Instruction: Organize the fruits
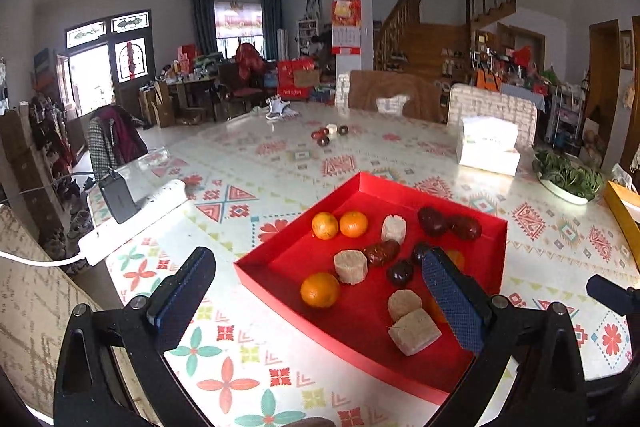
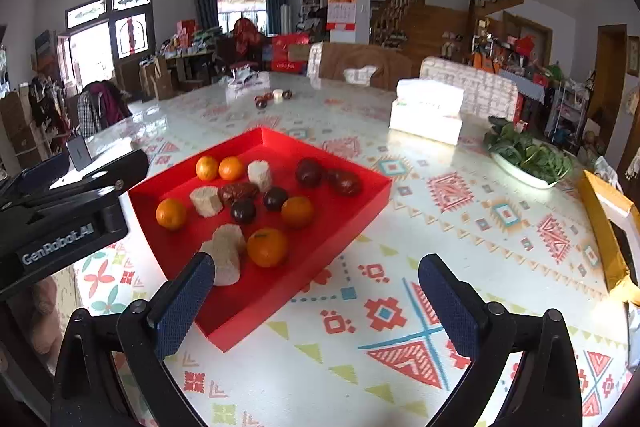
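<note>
A red tray (image 1: 360, 341) (image 2: 360, 211) on the patterned table holds several oranges (image 1: 320, 289) (image 2: 267, 247), dark red dates (image 1: 432, 221) (image 2: 308, 171) and pale beige cut chunks (image 1: 414, 331) (image 2: 224, 259). My left gripper (image 1: 320, 299) is open and empty, its fingers straddling the tray's near side. My right gripper (image 2: 316, 301) is open and empty, just right of the tray's near corner. A few more dates and a pale chunk (image 1: 330, 135) (image 2: 274, 97) lie far across the table.
A white tissue box (image 1: 488, 149) (image 2: 428, 111) and a dish of greens (image 1: 568, 177) (image 2: 528, 157) stand at the right. A yellow box (image 2: 608, 227) lies at the far right edge. A white power strip with charger (image 1: 132, 215) lies at the left. Chairs line the far side.
</note>
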`<action>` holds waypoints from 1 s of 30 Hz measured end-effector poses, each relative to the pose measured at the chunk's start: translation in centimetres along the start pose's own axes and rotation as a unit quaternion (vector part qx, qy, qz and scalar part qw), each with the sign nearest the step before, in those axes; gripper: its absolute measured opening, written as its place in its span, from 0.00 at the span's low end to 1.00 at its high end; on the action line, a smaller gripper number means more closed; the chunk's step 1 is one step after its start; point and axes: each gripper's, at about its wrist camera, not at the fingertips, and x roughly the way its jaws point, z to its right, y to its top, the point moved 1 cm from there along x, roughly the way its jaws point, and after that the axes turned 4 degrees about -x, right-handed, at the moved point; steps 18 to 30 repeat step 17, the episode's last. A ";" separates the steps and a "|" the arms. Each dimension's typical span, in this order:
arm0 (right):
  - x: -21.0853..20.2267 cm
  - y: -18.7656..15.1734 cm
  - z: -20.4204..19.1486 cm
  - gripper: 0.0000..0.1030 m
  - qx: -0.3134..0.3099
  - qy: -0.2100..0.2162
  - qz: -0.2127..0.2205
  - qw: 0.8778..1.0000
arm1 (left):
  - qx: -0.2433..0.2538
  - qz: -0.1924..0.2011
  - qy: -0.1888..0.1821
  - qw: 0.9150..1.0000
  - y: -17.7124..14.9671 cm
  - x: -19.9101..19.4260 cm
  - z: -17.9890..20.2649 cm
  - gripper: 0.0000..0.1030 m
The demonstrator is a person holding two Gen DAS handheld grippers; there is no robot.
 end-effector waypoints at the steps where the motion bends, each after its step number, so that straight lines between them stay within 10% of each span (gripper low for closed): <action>1: 0.3 0.0 -0.2 1.00 -0.002 0.002 -0.004 1.000 | 0.001 -0.004 0.000 1.000 0.0 0.4 0.1 1.00; 30: 1.0 0.6 1.4 1.00 0.022 0.001 -0.018 1.000 | 0.033 -0.023 -0.015 0.999 1.6 2.9 3.6 1.00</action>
